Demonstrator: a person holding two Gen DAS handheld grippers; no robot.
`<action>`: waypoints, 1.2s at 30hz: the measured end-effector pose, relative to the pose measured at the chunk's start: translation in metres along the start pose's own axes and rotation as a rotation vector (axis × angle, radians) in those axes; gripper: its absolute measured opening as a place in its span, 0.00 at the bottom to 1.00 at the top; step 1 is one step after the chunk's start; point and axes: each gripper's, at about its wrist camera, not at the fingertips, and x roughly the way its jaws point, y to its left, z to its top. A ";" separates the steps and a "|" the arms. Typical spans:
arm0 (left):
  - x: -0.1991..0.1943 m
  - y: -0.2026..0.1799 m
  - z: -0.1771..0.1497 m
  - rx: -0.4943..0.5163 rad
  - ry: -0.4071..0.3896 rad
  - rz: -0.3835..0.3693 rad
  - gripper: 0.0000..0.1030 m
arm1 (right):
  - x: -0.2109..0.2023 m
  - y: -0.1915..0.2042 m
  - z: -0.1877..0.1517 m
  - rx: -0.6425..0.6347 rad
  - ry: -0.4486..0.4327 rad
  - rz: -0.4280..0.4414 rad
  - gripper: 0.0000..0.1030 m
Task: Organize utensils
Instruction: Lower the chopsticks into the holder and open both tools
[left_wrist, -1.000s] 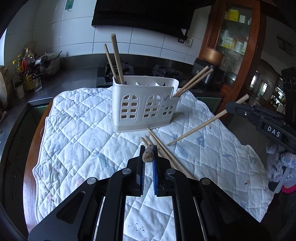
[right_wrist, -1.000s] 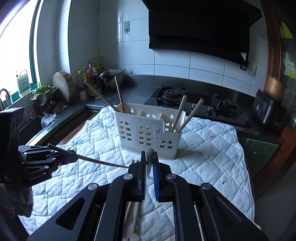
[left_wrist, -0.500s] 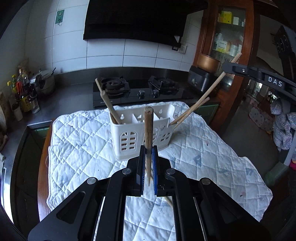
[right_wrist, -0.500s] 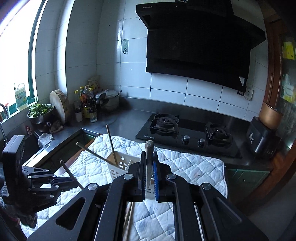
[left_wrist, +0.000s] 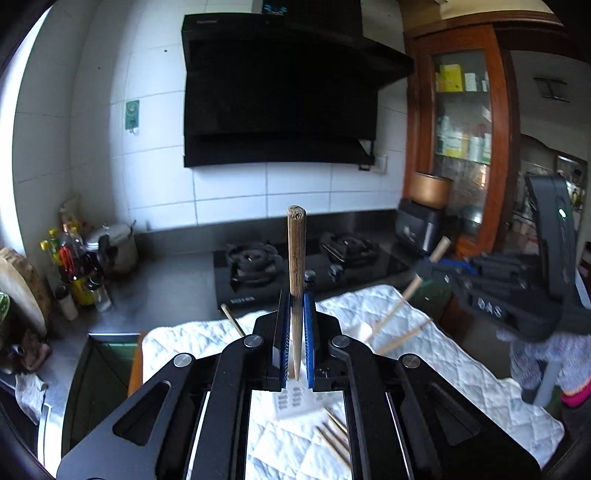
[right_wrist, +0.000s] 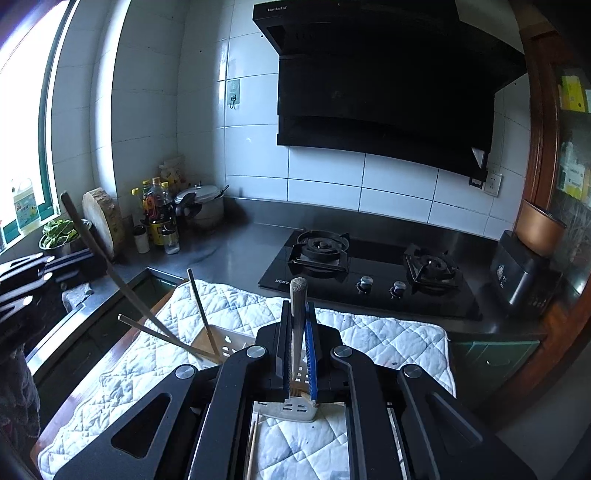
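My left gripper (left_wrist: 295, 302) is shut on a wooden chopstick (left_wrist: 296, 254) that stands upright between its blue pads. Below the fingers I glimpse the white slotted utensil holder (left_wrist: 295, 402), with several loose chopsticks (left_wrist: 334, 435) beside it on the quilted cloth (left_wrist: 443, 365). My right gripper (right_wrist: 297, 314) is shut on another chopstick (right_wrist: 297, 295), also upright, above the holder (right_wrist: 295, 406). Two chopsticks (right_wrist: 201, 310) lean out of the holder's left side. Each gripper appears in the other's view: the right one (left_wrist: 424, 271) at the right, the left one (right_wrist: 44, 267) at the left edge.
The cloth (right_wrist: 369, 332) covers a counter in front of a black gas stove (right_wrist: 369, 273). Bottles (right_wrist: 159, 221), a pot (right_wrist: 199, 206) and a round wooden board (right_wrist: 103, 218) stand at the back left. A gloved hand (left_wrist: 546, 354) holds the right gripper.
Both grippers have risen from the cloth, each with a chopstick that now stands upright. The holder has dropped from the middle of each view to below the fingers.
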 end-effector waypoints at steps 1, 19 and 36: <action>0.006 0.003 0.001 -0.015 0.003 -0.001 0.06 | 0.003 0.001 0.000 -0.001 0.006 0.001 0.06; 0.082 0.037 -0.032 -0.121 0.174 0.007 0.06 | 0.049 0.001 -0.028 -0.006 0.104 -0.004 0.07; 0.050 0.025 -0.027 -0.091 0.127 0.032 0.26 | 0.011 -0.003 -0.032 0.025 0.040 0.001 0.15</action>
